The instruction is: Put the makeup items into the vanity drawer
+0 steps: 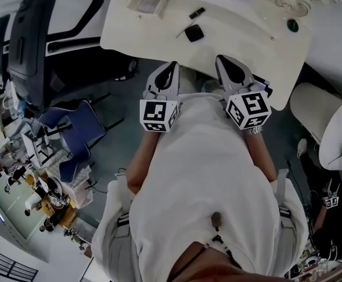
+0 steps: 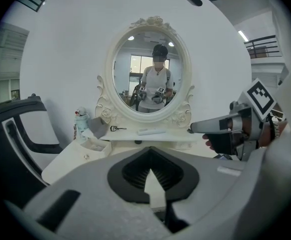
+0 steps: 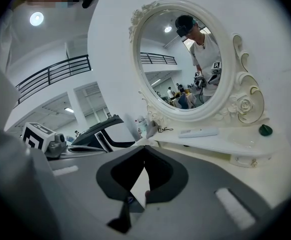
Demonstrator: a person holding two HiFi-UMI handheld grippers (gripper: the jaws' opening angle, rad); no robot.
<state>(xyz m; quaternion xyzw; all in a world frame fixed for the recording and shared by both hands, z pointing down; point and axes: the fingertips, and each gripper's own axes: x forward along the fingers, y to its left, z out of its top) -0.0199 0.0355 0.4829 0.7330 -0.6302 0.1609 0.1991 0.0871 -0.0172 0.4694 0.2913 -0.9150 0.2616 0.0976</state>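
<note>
White vanity table (image 1: 247,46) with oval mirror (image 2: 148,69); left gripper (image 1: 171,66) and right gripper (image 1: 221,60) closed, empty.

The front of the counter (image 1: 150,39) lies mostly bare ahead of both tongs, so the way over its near edge is open. Near the middle a black compact (image 1: 194,33) and a dark stick (image 1: 197,13) lie in the path. At the back, the oval mirror (image 2: 148,69) and its raised shelf (image 2: 178,134) close off reach. A dark machine (image 1: 33,40) crowds the counter's left side and a pale round stool (image 1: 312,104) its right. The left tongs (image 1: 172,65) and right tongs (image 1: 223,59) hang side by side with a narrow gap between them.
</note>
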